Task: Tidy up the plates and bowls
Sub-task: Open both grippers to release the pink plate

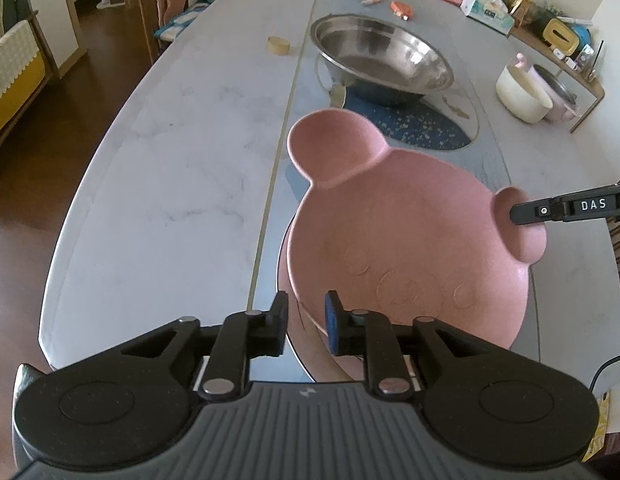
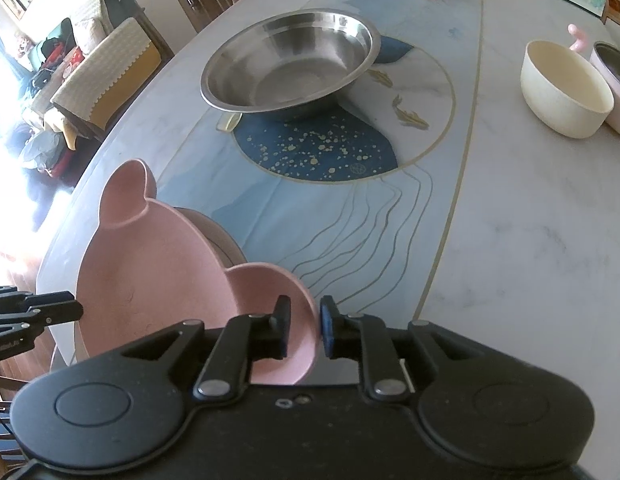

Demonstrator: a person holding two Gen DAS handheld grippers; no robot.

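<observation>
Left wrist view: the left gripper (image 1: pixel 306 320) stands narrowly parted astride the near rim of the pink, bear-eared plastic bowl (image 1: pixel 406 240), pads apparently not pressing — the bowl stretches straight ahead. Right wrist view: the right gripper (image 2: pixel 305 330), likewise slightly parted, straddles one ear's rim, the bowl's body lying to its left — both hands equally close.

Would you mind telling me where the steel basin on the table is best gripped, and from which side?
Grip the steel basin by its flat, flared rim, one finger inside and one outside. The near edge faces the grippers with nothing in front of it, so come from above on that side. The wall below slopes and looks slick, so the rim is likely the only firm purchase.
</observation>
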